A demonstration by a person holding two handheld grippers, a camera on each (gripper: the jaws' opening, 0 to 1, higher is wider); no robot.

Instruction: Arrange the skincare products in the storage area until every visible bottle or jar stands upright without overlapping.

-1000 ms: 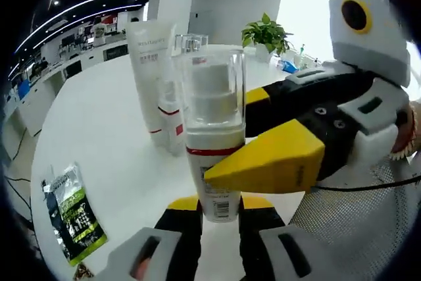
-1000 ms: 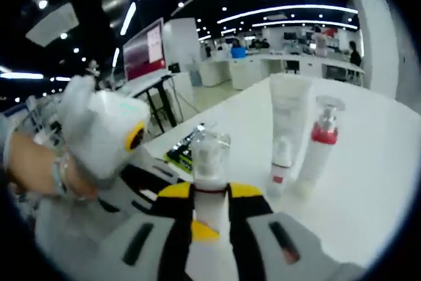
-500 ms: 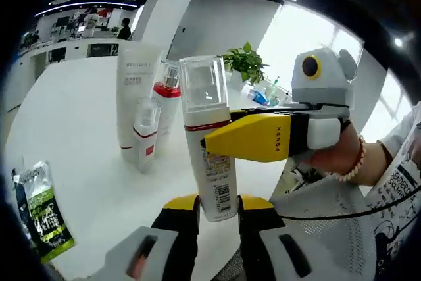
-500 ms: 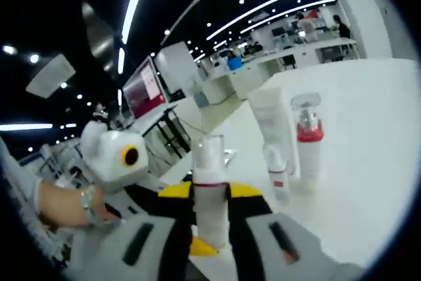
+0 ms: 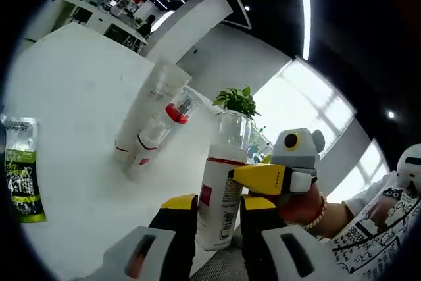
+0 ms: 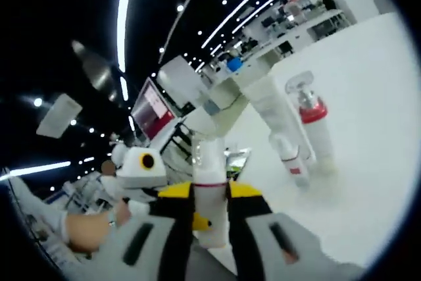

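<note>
On the table (image 5: 72, 83), a tube (image 5: 146, 103), a pump bottle (image 5: 172, 120) and a small bottle (image 5: 146, 144) stood clustered mid-surface, a sachet (image 5: 20, 176) lying near one edge.

bare white table (image 5: 66, 77) left, standing bottles (image 5: 154, 129) ahead, sachet (image 5: 22, 176) beside

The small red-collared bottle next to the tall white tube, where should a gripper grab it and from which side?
Grip the small red-collared bottle on its white body, below the red band and clear cap. Come from the open table side, away from the tall white tube and the red-capped pump bottle standing close by. It stands upright, so close the jaws across its width.
</note>
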